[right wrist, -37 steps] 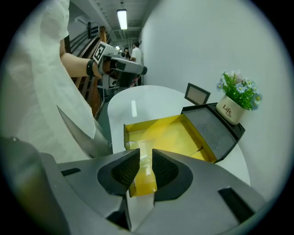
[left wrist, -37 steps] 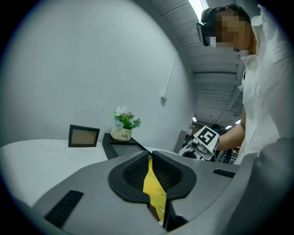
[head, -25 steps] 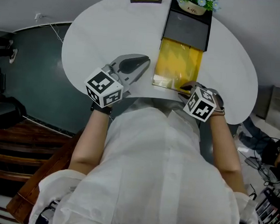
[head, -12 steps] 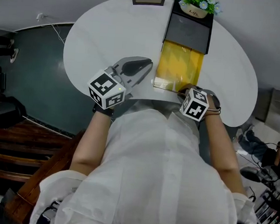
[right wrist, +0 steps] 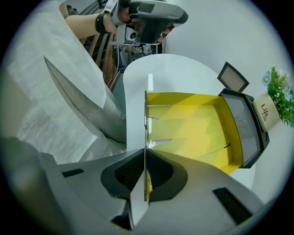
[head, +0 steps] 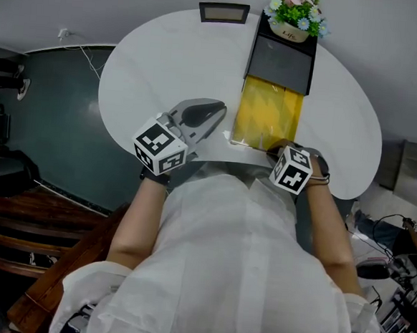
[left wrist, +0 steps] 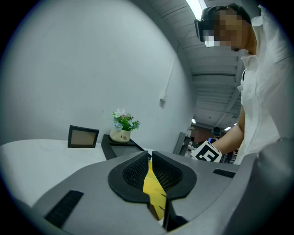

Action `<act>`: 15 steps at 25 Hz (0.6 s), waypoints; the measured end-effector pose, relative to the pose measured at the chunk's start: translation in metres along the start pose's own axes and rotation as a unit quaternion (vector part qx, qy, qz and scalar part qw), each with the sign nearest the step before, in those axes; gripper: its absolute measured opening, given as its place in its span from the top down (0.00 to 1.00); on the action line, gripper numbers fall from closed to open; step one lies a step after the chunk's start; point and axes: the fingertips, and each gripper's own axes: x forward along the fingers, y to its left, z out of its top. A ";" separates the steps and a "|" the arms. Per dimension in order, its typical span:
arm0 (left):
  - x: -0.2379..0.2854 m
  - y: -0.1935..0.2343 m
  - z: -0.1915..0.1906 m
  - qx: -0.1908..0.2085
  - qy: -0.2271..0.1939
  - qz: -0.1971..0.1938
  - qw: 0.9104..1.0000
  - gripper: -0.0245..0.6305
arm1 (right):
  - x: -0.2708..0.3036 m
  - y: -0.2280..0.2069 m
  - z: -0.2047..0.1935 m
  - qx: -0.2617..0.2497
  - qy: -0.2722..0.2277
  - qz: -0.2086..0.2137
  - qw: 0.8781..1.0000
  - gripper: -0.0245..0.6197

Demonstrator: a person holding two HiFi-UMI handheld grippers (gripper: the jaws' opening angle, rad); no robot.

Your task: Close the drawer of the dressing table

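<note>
Right hand-held gripper (right wrist: 145, 151), ribbed jaws closing on thin front of yellow drawer (right wrist: 188, 124)

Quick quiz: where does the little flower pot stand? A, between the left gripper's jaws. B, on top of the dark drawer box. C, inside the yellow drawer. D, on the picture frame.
B: the flower pot stands on the back part of the top of the dark drawer box, behind the pulled-out yellow drawer.
</note>
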 end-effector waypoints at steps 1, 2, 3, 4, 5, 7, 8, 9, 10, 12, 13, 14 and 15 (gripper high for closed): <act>0.000 0.000 0.001 0.000 -0.001 0.000 1.000 0.91 | -0.002 -0.001 0.000 0.001 -0.002 0.000 1.000 0.93; 0.001 0.001 0.001 0.001 -0.001 0.001 1.000 0.91 | -0.004 -0.002 0.000 0.002 -0.003 -0.001 1.000 0.93; 0.001 0.001 0.002 0.001 -0.001 0.001 1.000 0.91 | -0.006 -0.002 0.001 0.003 -0.005 0.000 1.000 0.93; 0.001 0.001 0.003 0.001 -0.002 0.001 1.000 0.91 | -0.008 -0.003 0.001 0.004 -0.005 0.001 1.000 0.93; 0.001 0.002 0.004 0.001 -0.002 0.001 1.000 0.91 | -0.010 -0.003 0.001 0.004 -0.005 0.002 1.000 0.93; 0.001 0.002 0.005 0.002 -0.003 0.001 1.000 0.91 | -0.013 -0.003 0.002 0.005 -0.006 0.004 1.000 0.93; 0.001 0.003 0.006 0.003 -0.003 0.001 1.000 0.91 | -0.014 -0.004 0.003 0.006 -0.007 0.006 1.000 0.93; 0.001 0.003 0.007 0.004 -0.004 0.001 1.000 0.91 | -0.015 -0.004 0.003 0.007 -0.008 0.006 1.000 0.93; 0.001 0.004 0.007 0.004 -0.004 0.001 1.000 0.91 | -0.016 -0.005 0.004 0.008 -0.009 0.007 1.000 0.93; 0.001 0.005 0.008 0.004 -0.004 0.001 1.000 0.91 | -0.015 -0.005 0.004 0.010 -0.010 0.007 1.000 0.93; 0.002 0.005 0.008 0.004 -0.004 0.001 1.000 0.91 | -0.015 -0.005 0.004 0.010 -0.010 0.008 1.000 0.93; 0.002 0.005 0.008 0.005 -0.003 0.000 1.000 0.91 | -0.014 -0.005 0.004 0.010 -0.010 0.008 1.000 0.93; 0.003 0.005 0.008 0.005 -0.003 0.000 1.000 0.91 | -0.014 -0.006 0.004 0.010 -0.010 0.007 1.000 0.93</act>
